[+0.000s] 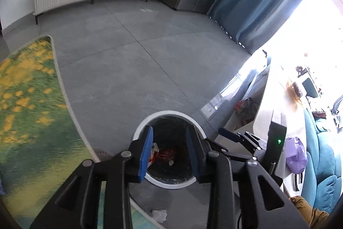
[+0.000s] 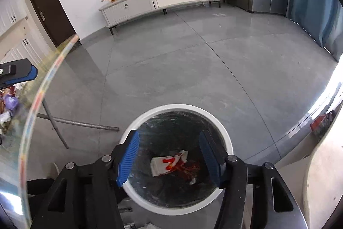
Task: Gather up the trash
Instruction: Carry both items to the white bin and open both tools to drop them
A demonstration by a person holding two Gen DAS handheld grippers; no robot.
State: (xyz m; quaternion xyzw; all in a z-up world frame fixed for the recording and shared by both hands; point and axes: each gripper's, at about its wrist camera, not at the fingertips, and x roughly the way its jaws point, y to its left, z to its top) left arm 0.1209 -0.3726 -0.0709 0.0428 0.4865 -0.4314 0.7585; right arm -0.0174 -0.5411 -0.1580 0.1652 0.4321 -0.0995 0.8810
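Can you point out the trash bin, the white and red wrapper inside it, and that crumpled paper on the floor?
trash bin (image 2: 214, 116), right wrist view, white rim.
white and red wrapper (image 2: 165, 163), right wrist view, its middle.
crumpled paper (image 1: 159, 215), left wrist view, its middle.

Right gripper (image 2: 169, 153) angled down over round white-rimmed trash bin with dark liner (image 2: 214, 119), blue pads apart, nothing between them. In the bin: crumpled white-and-red wrapper (image 2: 166, 162), red shredded scrap (image 2: 190, 171) beside it. Left gripper's blue-tipped finger (image 2: 32, 73) at left edge, behind curved glass tabletop edge (image 2: 38, 96). Grey tile floor (image 2: 171, 70).
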